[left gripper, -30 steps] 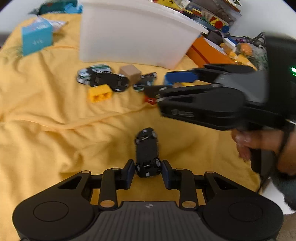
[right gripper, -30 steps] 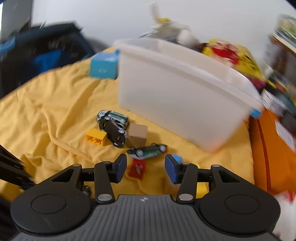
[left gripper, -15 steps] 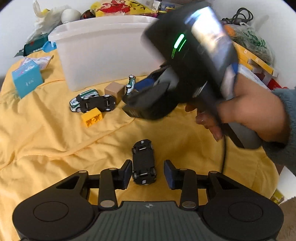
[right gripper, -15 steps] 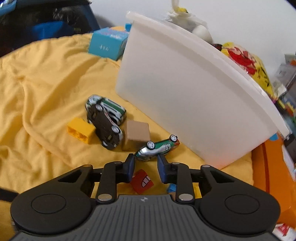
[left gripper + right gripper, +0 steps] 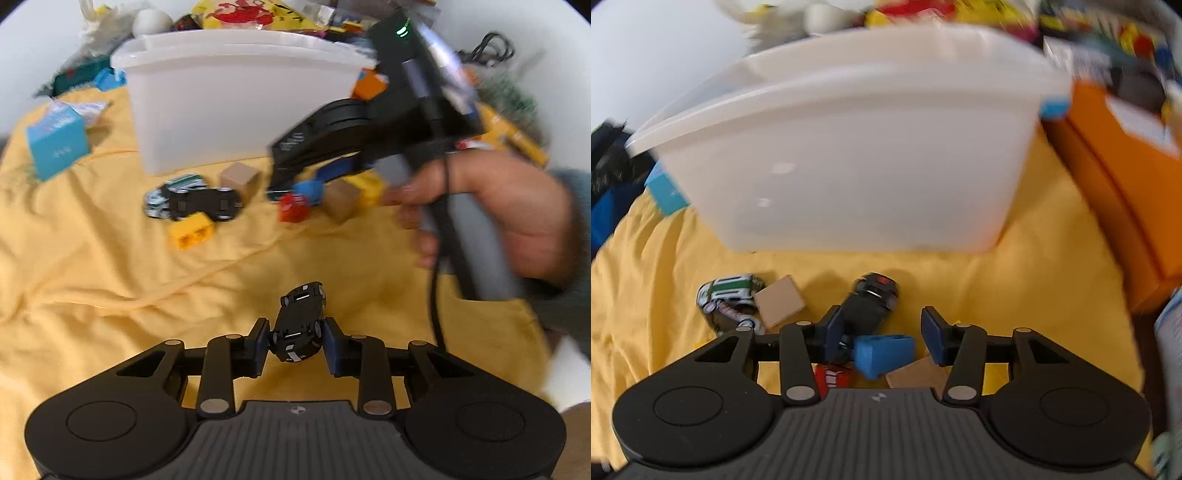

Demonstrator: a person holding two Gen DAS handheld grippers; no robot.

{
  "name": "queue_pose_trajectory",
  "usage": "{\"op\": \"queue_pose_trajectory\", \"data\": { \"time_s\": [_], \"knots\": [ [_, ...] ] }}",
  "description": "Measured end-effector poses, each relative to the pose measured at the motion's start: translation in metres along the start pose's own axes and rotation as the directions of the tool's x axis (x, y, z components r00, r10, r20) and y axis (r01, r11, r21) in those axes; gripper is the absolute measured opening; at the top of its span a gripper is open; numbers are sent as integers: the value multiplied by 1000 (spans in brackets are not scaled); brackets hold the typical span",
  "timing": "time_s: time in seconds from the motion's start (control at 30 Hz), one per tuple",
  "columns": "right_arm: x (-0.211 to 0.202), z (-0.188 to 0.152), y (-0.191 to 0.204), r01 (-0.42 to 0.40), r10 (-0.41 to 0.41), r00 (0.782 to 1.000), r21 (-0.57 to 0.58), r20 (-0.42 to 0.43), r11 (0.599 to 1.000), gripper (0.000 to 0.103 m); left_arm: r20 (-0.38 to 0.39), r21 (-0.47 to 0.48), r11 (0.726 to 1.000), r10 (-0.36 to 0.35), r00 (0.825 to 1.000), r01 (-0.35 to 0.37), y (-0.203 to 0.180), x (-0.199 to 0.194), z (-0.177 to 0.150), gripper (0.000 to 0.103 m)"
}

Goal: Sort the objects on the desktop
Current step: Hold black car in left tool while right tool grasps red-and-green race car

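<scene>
Since the earlier frame, the right gripper [image 5: 882, 332] has swung to face the white bin [image 5: 849, 147] squarely, and its jaws have just been opening; they stand spread with a blue block [image 5: 882, 352] between them, unpinched. Yellow cloth [image 5: 92, 277] lies under the bin. In front of the bin, the left gripper [image 5: 295, 345] has just closed, pinching an overturned black toy car [image 5: 299, 325]. A second dark car [image 5: 873, 302] lies nearer the bin.
</scene>
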State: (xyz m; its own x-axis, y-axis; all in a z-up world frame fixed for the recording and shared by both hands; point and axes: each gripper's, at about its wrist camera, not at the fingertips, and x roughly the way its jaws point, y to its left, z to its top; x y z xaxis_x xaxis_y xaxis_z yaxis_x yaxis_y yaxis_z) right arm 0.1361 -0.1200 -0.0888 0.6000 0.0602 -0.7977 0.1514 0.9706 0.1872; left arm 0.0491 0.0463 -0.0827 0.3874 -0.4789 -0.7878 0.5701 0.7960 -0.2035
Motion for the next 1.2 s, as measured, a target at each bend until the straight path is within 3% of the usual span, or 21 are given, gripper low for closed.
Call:
{"op": "queue_pose_trajectory", "data": {
  "time_s": [0.07, 0.1, 0.2, 0.4, 0.53, 0.7, 0.8, 0.87, 0.97, 1.03, 1.1, 1.2],
  "knots": [
    [9, 4, 1, -47, 47, 999, -15, -27, 999, 46, -4, -22, 1000, -14, 1000, 14, 0, 1, -1, 34],
    [11, 5, 4, -66, 65, 997, -39, -31, 997, 35, -10, -32, 999, -18, 1000, 18, 2, 3, -2, 34],
    [5, 4, 14, -82, 81, 997, -122, -20, 989, 21, -14, -74, 997, -32, 999, 31, 7, 2, -4, 34],
    [-53, -14, 22, -44, 78, 993, -338, 87, 940, 19, 8, -247, 951, -192, 981, 188, 17, 3, -3, 34],
    [-78, -42, 15, 24, 20, 996, -466, 89, 885, 19, -13, -308, 924, -243, 970, 227, 16, 17, -6, 34],
    [-71, -90, 22, 182, -137, 983, -632, 119, 754, 19, 8, -326, 932, -163, 987, 156, 21, 14, -9, 36],
    [-72, -106, 23, 202, -167, 979, -675, 117, 709, 20, 34, -276, 960, -32, 999, 40, 22, 4, -7, 43],
    [-73, -111, 26, 173, -138, 985, -679, 105, 714, 28, 39, -233, 972, 31, 999, -21, 24, -2, -5, 43],
    [-81, -115, 30, 105, -71, 994, -652, 79, 750, 36, 57, -171, 985, 24, 998, -14, 22, -13, -1, 46],
    [-88, -114, 29, 83, -45, 996, -623, 77, 778, 37, 63, -62, 998, 24, 998, -20, 12, -19, 1, 47],
    [-94, -111, 25, 77, -35, 996, -589, 81, 805, 46, 60, 57, 997, 44, 997, -48, 0, -17, 1, 49],
    [-96, -106, 15, 65, -24, 996, -539, 84, 840, 48, 26, 185, 980, 71, 997, -75, -12, -7, -2, 49]
  ]
}}
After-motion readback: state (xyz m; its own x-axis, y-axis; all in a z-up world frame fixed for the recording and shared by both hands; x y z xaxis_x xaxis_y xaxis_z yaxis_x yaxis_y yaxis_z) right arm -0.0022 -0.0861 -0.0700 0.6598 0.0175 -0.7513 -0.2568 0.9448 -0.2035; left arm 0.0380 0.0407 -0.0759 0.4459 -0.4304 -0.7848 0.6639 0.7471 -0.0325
